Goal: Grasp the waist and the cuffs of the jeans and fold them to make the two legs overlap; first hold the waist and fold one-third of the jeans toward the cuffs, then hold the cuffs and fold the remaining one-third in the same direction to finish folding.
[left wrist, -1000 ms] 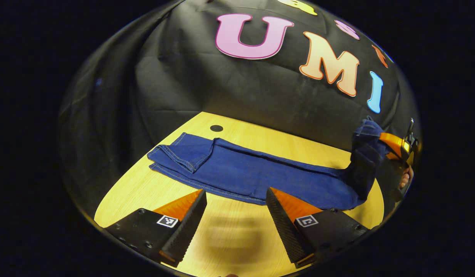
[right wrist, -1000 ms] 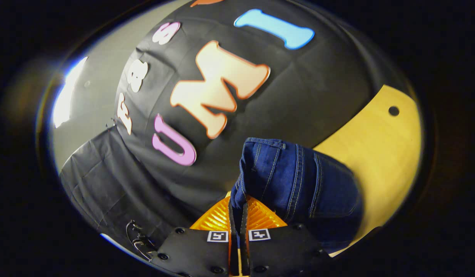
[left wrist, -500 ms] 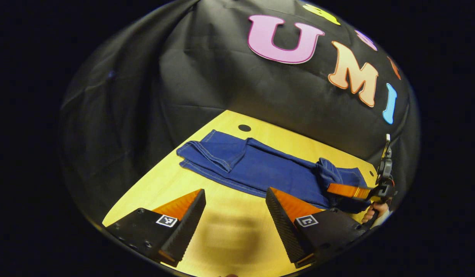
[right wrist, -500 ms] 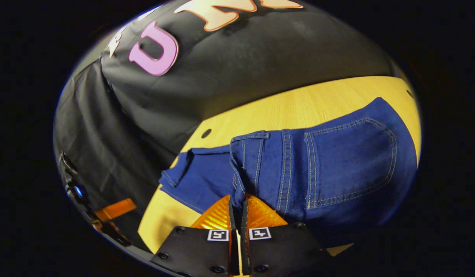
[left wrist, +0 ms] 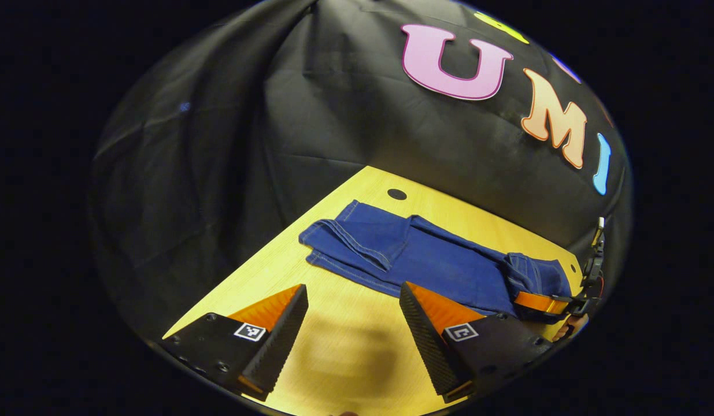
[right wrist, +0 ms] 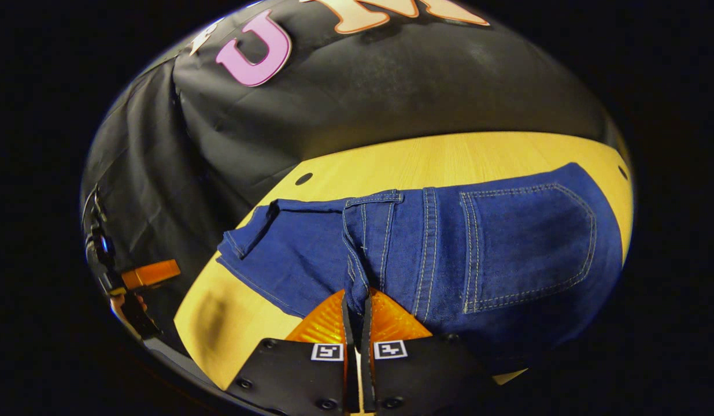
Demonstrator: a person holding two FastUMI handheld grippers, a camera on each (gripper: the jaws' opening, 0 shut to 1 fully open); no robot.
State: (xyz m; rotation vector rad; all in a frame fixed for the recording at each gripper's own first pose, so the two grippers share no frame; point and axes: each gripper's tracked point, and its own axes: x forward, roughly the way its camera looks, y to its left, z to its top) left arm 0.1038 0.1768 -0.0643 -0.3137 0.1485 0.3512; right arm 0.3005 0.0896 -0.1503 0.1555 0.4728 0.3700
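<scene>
Waistband corner of jeans (right wrist: 391,254) hidden between the closed fingers of right claw (right wrist: 357,315); far pocket edge cut off by the frame.

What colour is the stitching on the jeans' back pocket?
Pale yellowish stitching on the dark blue denim jeans' back pocket, clearest in the right gripper view.

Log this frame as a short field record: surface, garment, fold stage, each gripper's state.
surface: wooden table with a small round hole
garment: jeans, legs overlapped, lying flat
fold stage: waist laid over the legs toward the cuffs; back pocket faces up; cuff fold not yet done
left gripper: open, over bare table, holding nothing
right gripper: shut on the waist edge
</scene>
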